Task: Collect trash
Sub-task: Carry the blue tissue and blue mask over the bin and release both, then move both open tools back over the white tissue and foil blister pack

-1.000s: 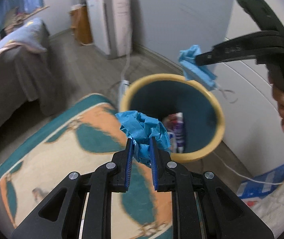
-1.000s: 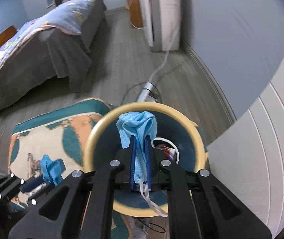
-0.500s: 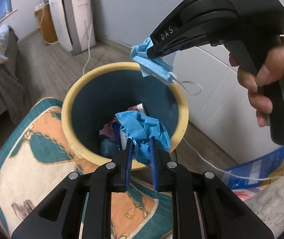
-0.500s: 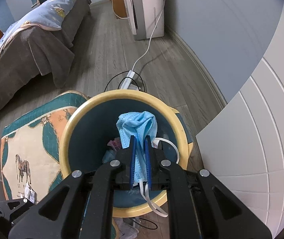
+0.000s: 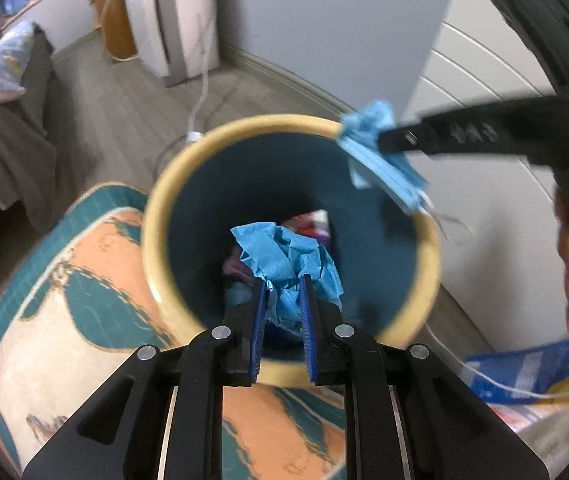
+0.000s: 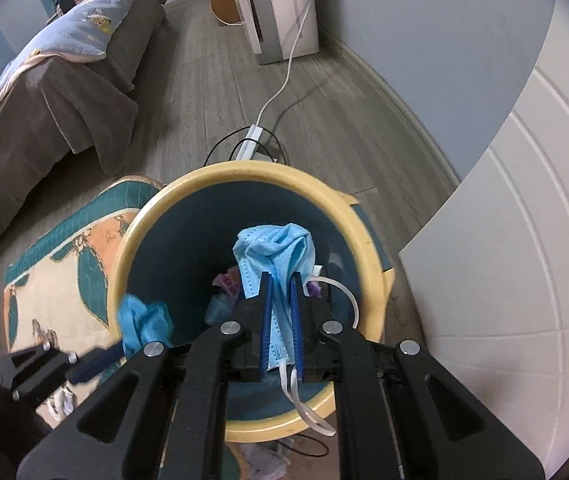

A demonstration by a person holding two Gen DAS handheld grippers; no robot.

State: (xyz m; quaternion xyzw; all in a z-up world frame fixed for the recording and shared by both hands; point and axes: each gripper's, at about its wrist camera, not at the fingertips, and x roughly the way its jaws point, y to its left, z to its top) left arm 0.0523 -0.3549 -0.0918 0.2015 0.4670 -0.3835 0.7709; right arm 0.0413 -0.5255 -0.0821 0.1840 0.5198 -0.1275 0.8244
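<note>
Left hand-held gripper (image 5: 283,296) pinches crumpled paper (image 5: 284,258) — right's face mask (image 6: 274,256) shows earloops.

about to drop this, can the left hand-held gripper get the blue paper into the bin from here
Probably yes: the left hand-held gripper holds the crumpled blue paper over the bin, whose mouth is open below it.

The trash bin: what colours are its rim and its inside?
Pale yellow rim, dark teal inside; trash bin, right wrist view.

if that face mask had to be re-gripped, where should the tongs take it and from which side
Grip the face mask across its bunched, pleated middle, from above, as the right tongs do now. The folded layers give bulk there; the thin ear loops dangle loose and would likely slip.
</note>
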